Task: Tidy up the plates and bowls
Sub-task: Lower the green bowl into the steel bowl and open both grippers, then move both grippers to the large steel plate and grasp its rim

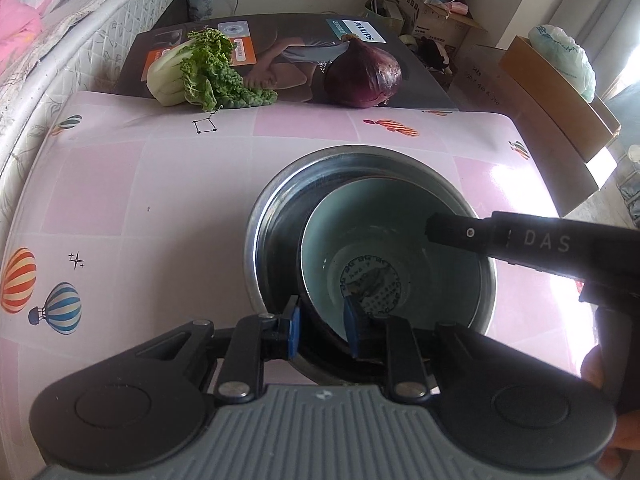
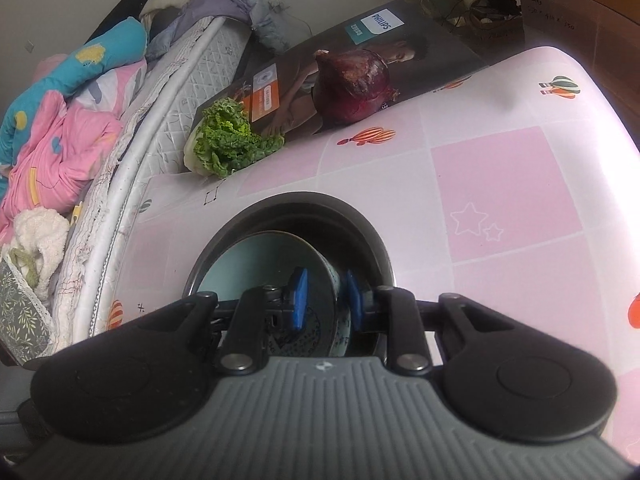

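Observation:
A pale blue ceramic bowl (image 1: pixel 360 220) with a printed pattern on its bottom sits inside a larger steel bowl (image 1: pixel 256 236) on the pink checked table. My left gripper (image 1: pixel 323 330) straddles the blue bowl's near rim, one blue pad outside the wall and one inside, shut on it. My right gripper (image 2: pixel 327 300) clamps the same bowl's wall (image 2: pixel 240 260) from the opposite side, within the steel bowl (image 2: pixel 360 216). In the left wrist view its black fingers (image 1: pixel 444 232) reach in from the right. The blue bowl lies off-centre, towards the steel bowl's right side.
A leafy cabbage (image 1: pixel 192 72) and a red onion (image 1: pixel 364 76) rest on a flat printed box (image 1: pixel 288 40) at the table's far edge. A mattress with bedding (image 2: pixel 60 132) runs along the left. Cardboard boxes (image 1: pixel 556 104) stand beyond the right edge.

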`<state>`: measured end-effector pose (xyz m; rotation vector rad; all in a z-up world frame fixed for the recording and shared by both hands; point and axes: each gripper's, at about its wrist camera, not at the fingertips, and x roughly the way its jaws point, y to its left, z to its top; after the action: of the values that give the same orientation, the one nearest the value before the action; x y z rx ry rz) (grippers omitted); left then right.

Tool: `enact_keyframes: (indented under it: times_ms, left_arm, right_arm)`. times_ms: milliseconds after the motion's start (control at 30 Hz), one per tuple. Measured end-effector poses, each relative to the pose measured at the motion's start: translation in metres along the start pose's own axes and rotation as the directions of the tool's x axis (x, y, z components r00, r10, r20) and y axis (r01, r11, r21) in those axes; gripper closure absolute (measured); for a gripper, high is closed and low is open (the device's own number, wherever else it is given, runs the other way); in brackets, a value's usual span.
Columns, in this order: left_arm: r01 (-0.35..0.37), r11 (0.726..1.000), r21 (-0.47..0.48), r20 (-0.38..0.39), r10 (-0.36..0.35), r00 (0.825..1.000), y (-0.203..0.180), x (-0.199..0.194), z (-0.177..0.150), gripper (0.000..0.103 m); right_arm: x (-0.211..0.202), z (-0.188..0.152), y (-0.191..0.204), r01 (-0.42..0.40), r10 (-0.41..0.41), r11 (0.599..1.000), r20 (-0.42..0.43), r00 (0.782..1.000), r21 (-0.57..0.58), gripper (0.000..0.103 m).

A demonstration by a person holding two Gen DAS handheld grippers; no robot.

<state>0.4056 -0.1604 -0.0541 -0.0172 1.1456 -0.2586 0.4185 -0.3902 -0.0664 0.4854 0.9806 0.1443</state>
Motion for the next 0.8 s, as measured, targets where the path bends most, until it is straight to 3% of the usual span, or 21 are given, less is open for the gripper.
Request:
enact_keyframes:
  times_ms: [200, 433, 667, 800]
  left_arm:
    - [0.024, 1.000, -0.012, 0.055, -0.024, 0.998, 0.002, -0.013, 0.000, 0.076]
    - [0.069, 0.997, -0.019, 0.111, -0.066, 0.992, 0.007, -0.042, -0.007, 0.055]
    - [0.087, 0.996, -0.005, 0.151, -0.085, 0.985, 0.021, -0.096, -0.031, 0.038]
    - [0.060, 0.997, 0.039, 0.176, -0.066, 0.982, 0.036, -0.138, -0.068, 0.027]
  right_arm:
    - [-0.017, 0.005, -0.001, -0.039, 0.038, 0.999, 0.060, 0.997, 0.013, 0.081]
    - [-0.066, -0.007, -0.005, -0.141, 0.133, 0.988, 0.120, 0.984, 0.060, 0.080]
    - [-0.143, -0.051, 0.002, -0.215, 0.200, 0.975, 0.195, 0.960, 0.059, 0.074]
    - [-0.183, -0.092, 0.010, -0.240, 0.222, 0.969, 0.229, 0.948, 0.052, 0.072]
